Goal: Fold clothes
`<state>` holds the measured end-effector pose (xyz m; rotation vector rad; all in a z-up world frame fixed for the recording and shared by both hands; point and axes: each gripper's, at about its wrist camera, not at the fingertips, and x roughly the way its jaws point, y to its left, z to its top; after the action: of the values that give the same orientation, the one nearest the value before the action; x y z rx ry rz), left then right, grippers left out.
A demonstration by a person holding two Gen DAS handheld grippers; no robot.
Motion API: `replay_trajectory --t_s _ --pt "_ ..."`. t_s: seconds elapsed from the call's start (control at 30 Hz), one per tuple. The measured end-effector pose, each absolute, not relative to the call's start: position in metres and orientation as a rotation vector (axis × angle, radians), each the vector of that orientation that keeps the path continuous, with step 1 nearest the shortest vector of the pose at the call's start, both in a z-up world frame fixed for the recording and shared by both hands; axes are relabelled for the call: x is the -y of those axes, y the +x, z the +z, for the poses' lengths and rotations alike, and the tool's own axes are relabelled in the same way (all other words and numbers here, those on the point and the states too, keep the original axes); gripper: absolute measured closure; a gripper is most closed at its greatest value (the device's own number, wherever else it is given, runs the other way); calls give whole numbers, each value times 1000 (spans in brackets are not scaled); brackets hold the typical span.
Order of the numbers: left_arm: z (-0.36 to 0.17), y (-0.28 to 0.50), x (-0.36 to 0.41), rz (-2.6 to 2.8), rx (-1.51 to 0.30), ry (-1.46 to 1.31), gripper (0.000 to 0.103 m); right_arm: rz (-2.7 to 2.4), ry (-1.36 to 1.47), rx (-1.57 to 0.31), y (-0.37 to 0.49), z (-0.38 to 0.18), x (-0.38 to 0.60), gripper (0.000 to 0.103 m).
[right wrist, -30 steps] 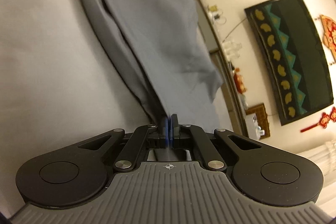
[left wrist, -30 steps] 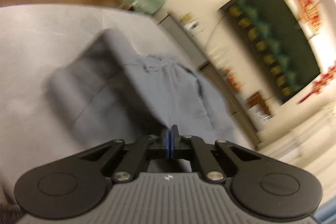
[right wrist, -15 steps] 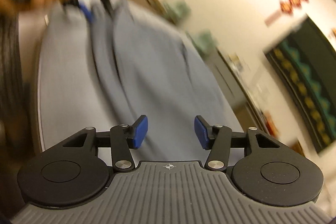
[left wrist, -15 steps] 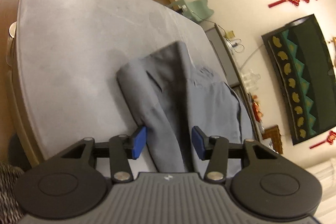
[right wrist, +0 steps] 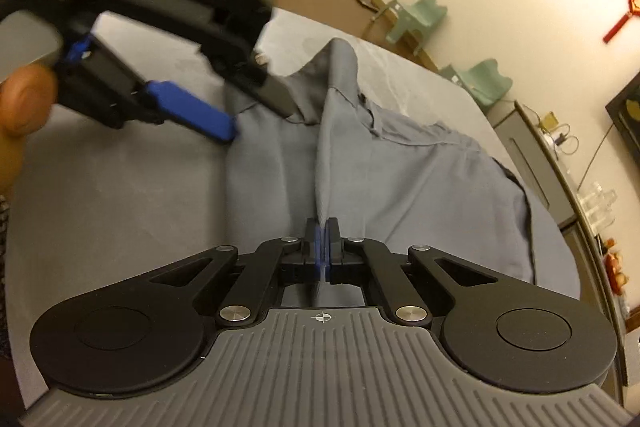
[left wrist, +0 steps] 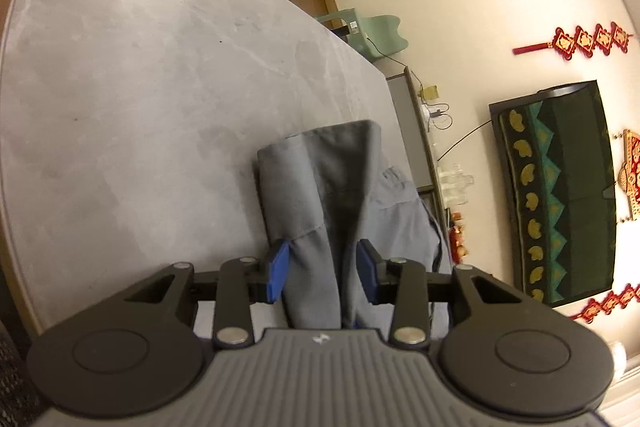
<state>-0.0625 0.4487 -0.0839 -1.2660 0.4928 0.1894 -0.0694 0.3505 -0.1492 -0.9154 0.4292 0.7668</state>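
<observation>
A grey shirt (left wrist: 348, 195) lies partly folded on the grey marbled table (left wrist: 140, 67), its folded end pointing away from me. My left gripper (left wrist: 323, 267) straddles the near edge of that fold. Its jaws are closing with the cloth between the blue pads (left wrist: 278, 269), and no firm pinch shows. In the right wrist view the shirt (right wrist: 420, 163) spreads to the right. My right gripper (right wrist: 322, 227) is shut on a raised ridge of it. The left gripper (right wrist: 260, 115) reaches in from the upper left over the shirt's far edge.
A hand (right wrist: 20, 107) holds the left gripper at the left edge. The table's rounded edge (left wrist: 16, 227) runs close on the left. Two green chairs (left wrist: 376, 31) and a low cabinet (left wrist: 404, 115) stand by the wall beyond, under a dark hanging (left wrist: 560, 187).
Both grippers let go of the shirt and opened. The right one then swung across toward the left gripper and shut on a ridge of cloth. The left jaws have narrowed around the folded edge.
</observation>
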Motion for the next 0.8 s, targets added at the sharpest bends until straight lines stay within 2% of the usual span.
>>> replay_trajectory --t_s 0.23,0.3,0.37,0.43,0.6,0.63,0.7,0.73,0.8 --pt "-76 -54 -449 207 -478 -1272 56 780 -946 -316 -106 -142 -342 103" --pt "-75 -54 -450 215 -462 -1292 52 793 -977 -303 -111 -144 -340 103" --pt "-70 -54 -450 224 -447 -1285 43 820 -1007 -305 -110 -150 -338 103" --pt "-67 -54 -449 233 -442 -1275 40 844 -1031 -299 -111 -155 -337 103" --pt "-60 -46 -448 293 -481 -1211 42 894 -1063 -300 -109 -158 -336 103" --pt "-57 -39 -447 314 -507 -1174 47 897 -1074 -292 -112 -159 -336 103" --pt "-53 -21 -443 290 -560 -1118 83 903 -1099 -269 -121 -162 -335 103" --pt "-47 -13 -440 243 -553 -1078 89 903 -1099 -265 -122 -163 -335 103" --pt "-38 -23 -434 167 -456 -1079 92 890 -1078 -248 -122 -161 -332 103"
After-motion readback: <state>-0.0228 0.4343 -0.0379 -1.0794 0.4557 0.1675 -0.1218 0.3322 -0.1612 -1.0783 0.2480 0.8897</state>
